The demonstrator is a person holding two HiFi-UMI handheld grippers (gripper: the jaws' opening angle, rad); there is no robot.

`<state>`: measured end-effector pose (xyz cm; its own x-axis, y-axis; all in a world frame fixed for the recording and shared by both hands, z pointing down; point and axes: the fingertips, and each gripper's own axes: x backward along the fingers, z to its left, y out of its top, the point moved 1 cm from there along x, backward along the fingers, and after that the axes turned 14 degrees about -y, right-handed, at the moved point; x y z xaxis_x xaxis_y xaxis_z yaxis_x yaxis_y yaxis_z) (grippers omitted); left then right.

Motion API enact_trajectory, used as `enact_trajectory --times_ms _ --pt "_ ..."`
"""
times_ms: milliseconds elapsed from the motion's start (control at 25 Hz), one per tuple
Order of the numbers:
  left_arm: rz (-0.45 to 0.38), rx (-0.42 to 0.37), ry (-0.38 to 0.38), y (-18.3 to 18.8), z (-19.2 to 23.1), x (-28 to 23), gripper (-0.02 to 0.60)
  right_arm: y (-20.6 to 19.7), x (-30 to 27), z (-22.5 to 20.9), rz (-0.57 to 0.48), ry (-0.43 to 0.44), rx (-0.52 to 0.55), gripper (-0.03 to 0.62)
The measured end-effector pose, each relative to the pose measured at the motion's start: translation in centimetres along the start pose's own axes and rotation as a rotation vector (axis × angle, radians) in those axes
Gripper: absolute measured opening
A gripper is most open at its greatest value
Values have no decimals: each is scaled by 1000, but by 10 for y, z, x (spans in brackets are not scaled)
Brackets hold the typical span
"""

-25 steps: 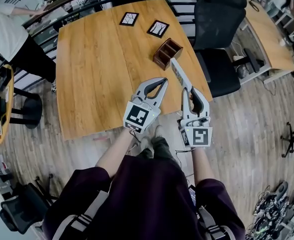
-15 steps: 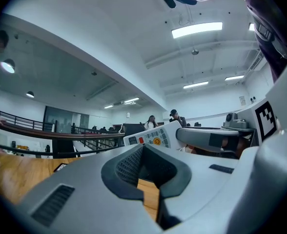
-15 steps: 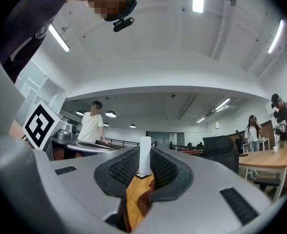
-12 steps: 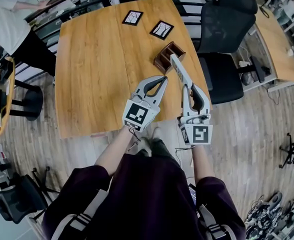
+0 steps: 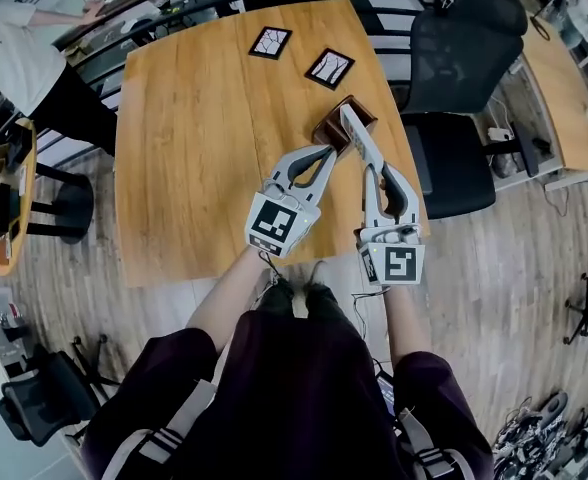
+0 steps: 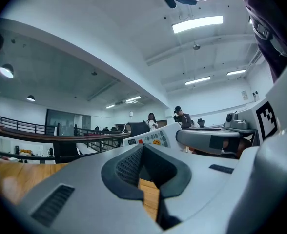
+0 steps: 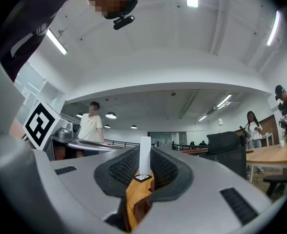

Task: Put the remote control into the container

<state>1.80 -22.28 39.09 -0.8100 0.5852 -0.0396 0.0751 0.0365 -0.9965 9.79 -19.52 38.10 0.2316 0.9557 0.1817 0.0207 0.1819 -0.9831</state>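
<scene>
My right gripper (image 5: 376,171) is shut on the near end of the long white remote control (image 5: 359,140). The remote slants up and away, and its far end lies over the brown wooden container (image 5: 332,126) on the table. In the right gripper view the remote (image 7: 145,155) stands edge-on between the pads. My left gripper (image 5: 327,154) hovers just left of the remote with its tips together and nothing in them. From the left gripper view, the remote's button face (image 6: 151,139) shows beyond the shut jaws (image 6: 142,148), with the right gripper (image 6: 216,143) beside it.
Two dark-framed square tiles (image 5: 271,43) (image 5: 330,68) lie at the far side of the wooden table (image 5: 194,138). Black office chairs (image 5: 459,78) stand to the right of the table. A person in a white shirt (image 5: 9,63) stands at the far left.
Both grippers have moved forward over the table. The remote's far end, earlier beside the container, now overlaps it.
</scene>
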Motion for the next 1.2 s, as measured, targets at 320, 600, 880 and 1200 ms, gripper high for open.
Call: enact_trajectory --times_ms 320,600,880,1200 --pt "5 43 -43 -43 44 -16 11 -40 -39 16 27 -77 -21 83" --pt "21 95 -69 -91 67 -23 11 -87 -53 26 98 -70 44 83" --pt "21 136 -63 -112 81 -26 12 -102 -62 29 205 16 99 83" --pt "43 152 -49 -131 85 -24 11 -154 -77 28 448 220 240 83"
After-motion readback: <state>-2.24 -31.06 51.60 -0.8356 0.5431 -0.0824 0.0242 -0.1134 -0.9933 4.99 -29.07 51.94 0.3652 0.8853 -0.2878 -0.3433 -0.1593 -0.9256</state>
